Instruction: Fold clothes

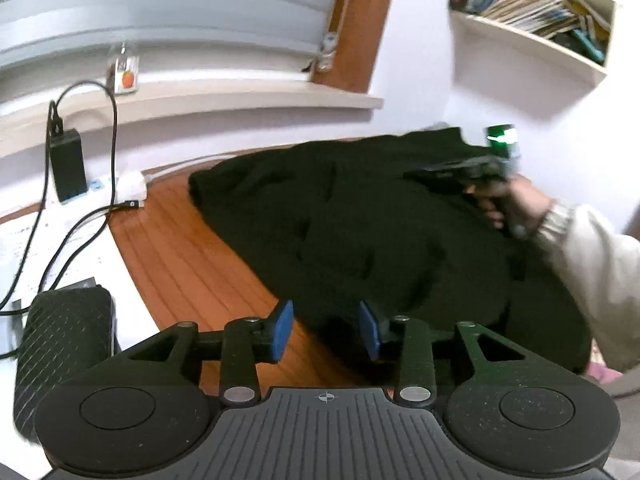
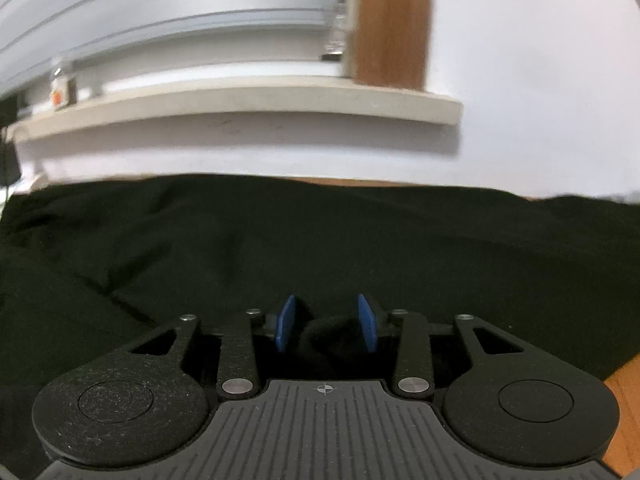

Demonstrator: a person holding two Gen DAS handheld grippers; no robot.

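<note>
A black garment lies spread and rumpled over a wooden table. My left gripper hovers open over the garment's near left edge, with bare wood and the cloth's hem showing between its blue pads and nothing gripped. Farther right, a hand in a pale sleeve holds my right gripper low on the cloth. In the right wrist view the garment fills the frame. A loose hump of it rises between the pads of my right gripper, which stand apart.
A power strip with a black adapter and trailing cables sits at the table's left. A black textured pouch lies on white paper beside my left gripper. Behind are a window sill, a wall shelf of books and a green object.
</note>
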